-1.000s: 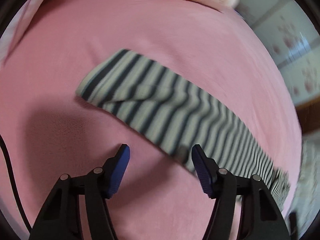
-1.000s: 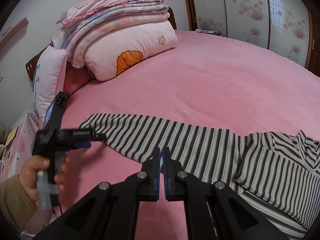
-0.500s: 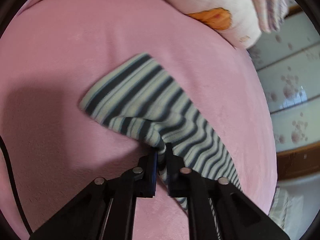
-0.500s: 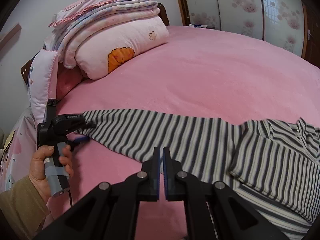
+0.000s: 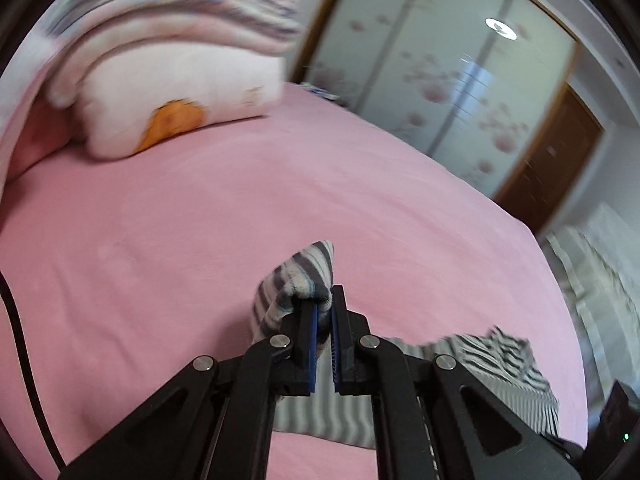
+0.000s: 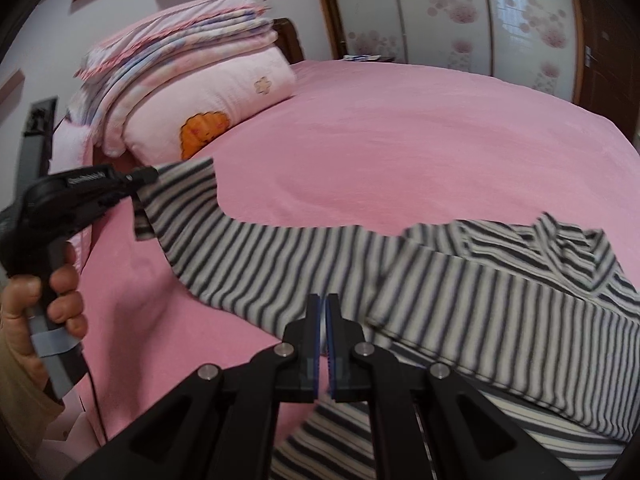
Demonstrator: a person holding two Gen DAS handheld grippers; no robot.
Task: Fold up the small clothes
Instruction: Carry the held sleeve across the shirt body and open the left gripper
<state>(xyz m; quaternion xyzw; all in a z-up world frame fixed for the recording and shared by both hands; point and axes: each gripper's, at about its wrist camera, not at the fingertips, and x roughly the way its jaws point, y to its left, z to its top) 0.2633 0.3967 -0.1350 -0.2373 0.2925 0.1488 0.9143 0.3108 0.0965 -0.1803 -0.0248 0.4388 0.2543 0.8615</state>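
The shirt (image 6: pixel 460 280) lies across the near part of the bed (image 6: pixel 400 140), body bunched to the right and the sleeve (image 6: pixel 188 200) running off left, its end lifted clear of the bed in the left gripper (image 5: pixel 322 312). Right gripper (image 6: pixel 322 312) sits at the shirt's near edge, middle. Folded bedding (image 6: pixel 192 92) is piled at the far left, wardrobe (image 6: pixel 460 12) behind the bed.
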